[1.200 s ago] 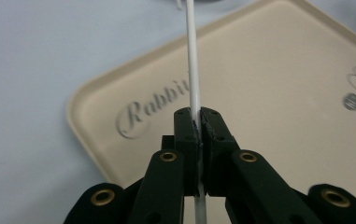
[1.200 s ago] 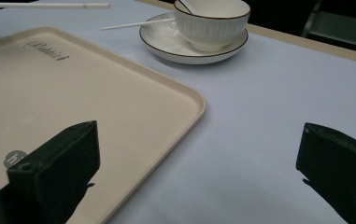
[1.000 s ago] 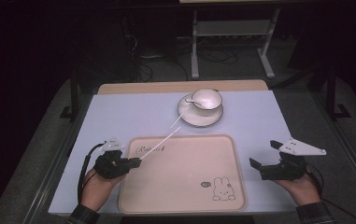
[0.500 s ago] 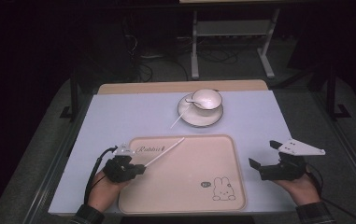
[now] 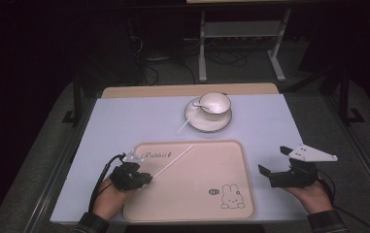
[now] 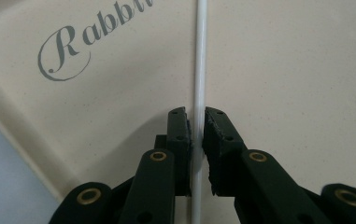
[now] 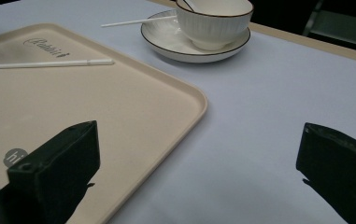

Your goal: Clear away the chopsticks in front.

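Chopstick [image 5: 172,162] work sits about at its midpoint, judging by how things lie: one white stick is over the beige tray [image 5: 231,167], the other is up at the saucer.

Starting at the left, the left gripper [image 5: 142,178] rests at the tray's near-left corner with its jaws closed on the chopstick close to its near end. In the left gripper view the stick [image 6: 199,70] runs straight up between the pads [image 6: 212,128] and across the tray beside the printed "Rabbit" lettering [image 6: 68,46]. Whether the stick lies flat on the tray or hangs a little above it I cannot tell for sure; in the right gripper view it looks to be lying on the surface [image 7: 49,63].

Moving toward the middle, a second chopstick [image 5: 187,123] leans on the saucer [image 5: 219,125], its far end near the white cup [image 5: 215,103], which also has a spoon [image 5: 199,104] in it. That stick seems to be what is left to bring down.

At the right, the right gripper [image 5: 276,162] hovers over the pale blue table [image 5: 124,121] just beside the tray's right edge, jaws spread wide and empty.
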Demonstrator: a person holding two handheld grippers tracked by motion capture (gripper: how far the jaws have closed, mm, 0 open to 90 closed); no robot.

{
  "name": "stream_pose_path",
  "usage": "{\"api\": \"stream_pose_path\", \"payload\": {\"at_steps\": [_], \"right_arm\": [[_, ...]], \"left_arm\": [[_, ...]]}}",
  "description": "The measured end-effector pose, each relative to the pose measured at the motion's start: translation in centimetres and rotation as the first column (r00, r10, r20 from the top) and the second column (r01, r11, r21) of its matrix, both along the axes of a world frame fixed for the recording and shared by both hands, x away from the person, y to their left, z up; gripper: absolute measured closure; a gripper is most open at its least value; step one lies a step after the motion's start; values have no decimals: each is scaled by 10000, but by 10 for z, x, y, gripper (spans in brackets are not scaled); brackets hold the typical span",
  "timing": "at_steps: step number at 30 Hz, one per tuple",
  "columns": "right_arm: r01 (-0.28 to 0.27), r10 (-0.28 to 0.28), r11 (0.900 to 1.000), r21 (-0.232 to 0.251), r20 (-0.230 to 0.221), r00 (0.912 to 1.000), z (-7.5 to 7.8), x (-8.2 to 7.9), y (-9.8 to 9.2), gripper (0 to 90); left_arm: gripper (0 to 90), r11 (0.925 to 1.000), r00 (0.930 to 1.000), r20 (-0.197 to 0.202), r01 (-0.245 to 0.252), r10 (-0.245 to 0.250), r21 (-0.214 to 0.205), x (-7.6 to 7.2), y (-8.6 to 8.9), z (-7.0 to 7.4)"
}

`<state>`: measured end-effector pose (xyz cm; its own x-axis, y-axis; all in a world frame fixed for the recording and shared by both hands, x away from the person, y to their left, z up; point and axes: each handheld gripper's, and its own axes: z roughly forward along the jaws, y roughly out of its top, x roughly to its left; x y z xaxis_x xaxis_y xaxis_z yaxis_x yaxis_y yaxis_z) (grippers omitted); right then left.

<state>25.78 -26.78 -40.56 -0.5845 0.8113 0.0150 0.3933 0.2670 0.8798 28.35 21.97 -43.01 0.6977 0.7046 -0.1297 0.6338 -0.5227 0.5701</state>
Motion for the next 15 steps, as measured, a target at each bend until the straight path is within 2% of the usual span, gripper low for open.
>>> {"api": "stream_pose_path", "payload": {"at_steps": [7, 11, 13, 15], "right_arm": [[-24, 24, 10000, -28, 2, 10000, 0, 0, 0, 0], [28, -28, 10000, 32, 3, 10000, 0, 0, -1, 0], [29, -29, 10000, 42, -18, 10000, 0, 1, 0, 0], [10, -9, 10000, 21, -13, 10000, 0, 0, 0, 0]], "left_arm": [[762, 9999, 9999, -54, -89, 88, -62, 0, 1, 2], [664, 9978, 10000, -35, -72, 70, -659, 2, 0, 11], [582, 9969, 10000, -50, 33, -37, -788, 10, -2, 18], [561, 9954, 9999, 110, 3, 8, -958, 22, -6, 25]]}}
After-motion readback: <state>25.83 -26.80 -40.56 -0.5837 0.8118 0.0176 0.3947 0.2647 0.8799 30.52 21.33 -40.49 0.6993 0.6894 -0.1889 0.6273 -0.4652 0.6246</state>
